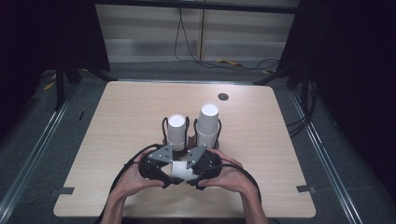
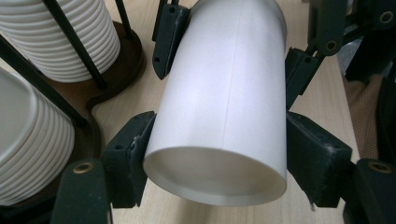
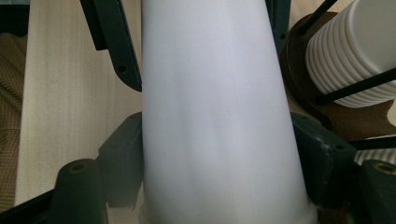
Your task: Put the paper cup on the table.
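A person holds a white paper cup [image 1: 180,171] sideways just above the pale wooden table [image 1: 116,140], left gripper [image 1: 161,170] and right gripper [image 1: 194,171] both clamped on it from opposite ends, probably to pull nested cups apart, near two racked cup stacks [image 1: 176,130].

The matt white paper cup [image 2: 219,116] lies over a pale wood-grain table [image 1: 261,140], beside ribbed cup stacks [image 2: 70,42].
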Motion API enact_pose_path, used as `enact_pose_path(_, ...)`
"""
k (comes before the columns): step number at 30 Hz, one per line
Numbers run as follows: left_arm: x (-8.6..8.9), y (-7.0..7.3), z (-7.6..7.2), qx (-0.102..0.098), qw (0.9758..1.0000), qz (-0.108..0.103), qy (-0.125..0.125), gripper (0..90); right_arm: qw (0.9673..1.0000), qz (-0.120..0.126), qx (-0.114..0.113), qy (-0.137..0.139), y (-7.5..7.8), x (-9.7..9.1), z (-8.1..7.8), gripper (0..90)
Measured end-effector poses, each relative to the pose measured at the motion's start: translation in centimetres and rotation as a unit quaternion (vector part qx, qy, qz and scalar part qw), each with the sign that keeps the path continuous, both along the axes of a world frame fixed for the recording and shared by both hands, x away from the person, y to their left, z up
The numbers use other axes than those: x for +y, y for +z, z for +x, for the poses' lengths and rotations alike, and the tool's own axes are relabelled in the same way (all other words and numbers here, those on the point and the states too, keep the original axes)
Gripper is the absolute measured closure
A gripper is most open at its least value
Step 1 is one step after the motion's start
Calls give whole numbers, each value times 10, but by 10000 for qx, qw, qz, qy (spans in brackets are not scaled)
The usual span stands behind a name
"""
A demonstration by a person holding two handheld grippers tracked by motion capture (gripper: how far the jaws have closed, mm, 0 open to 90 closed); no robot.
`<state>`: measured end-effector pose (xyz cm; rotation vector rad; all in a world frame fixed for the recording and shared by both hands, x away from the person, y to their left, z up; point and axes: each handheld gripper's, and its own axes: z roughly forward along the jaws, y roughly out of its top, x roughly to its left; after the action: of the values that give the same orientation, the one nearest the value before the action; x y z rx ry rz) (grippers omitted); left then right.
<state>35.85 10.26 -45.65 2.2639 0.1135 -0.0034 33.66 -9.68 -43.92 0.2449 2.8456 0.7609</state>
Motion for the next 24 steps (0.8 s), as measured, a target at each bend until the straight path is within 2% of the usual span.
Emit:
enact_pose_path(2, 2, -1, 2, 144, 9998, -122, -17, 302, 10000, 48, 63, -21, 0, -1, 1, 250)
enact_pose_path(3, 2, -1, 2, 156, 9998, -140, -23, 310, 9998, 67, 134, -116, 0, -2, 1, 236)
enact_pose_path(6, 3, 0, 1, 91, 9999, -123, -11, 334, 9996, 182, 161, -157, -1, -3, 2, 201)
enact_pose_path(12, 5, 0, 0, 99, 9998, -145, 95, 339, 9991, 356, 9, -216, -1, -5, 3, 161)
enact_pose_path(13, 6, -1, 0, 100, 9997, -217, 76, 339, 9988, 389, 5, -281, 0, -7, 2, 146)
enact_pose_path(17, 8, 0, -1, 123, 9995, -252, 112, 339, 9984, 457, -28, -339, -1, -11, 2, 139)
enact_pose_path(24, 15, 2, -1, 86, 9992, -333, 214, 339, 9974, 527, 59, -488, -4, -18, 2, 140)
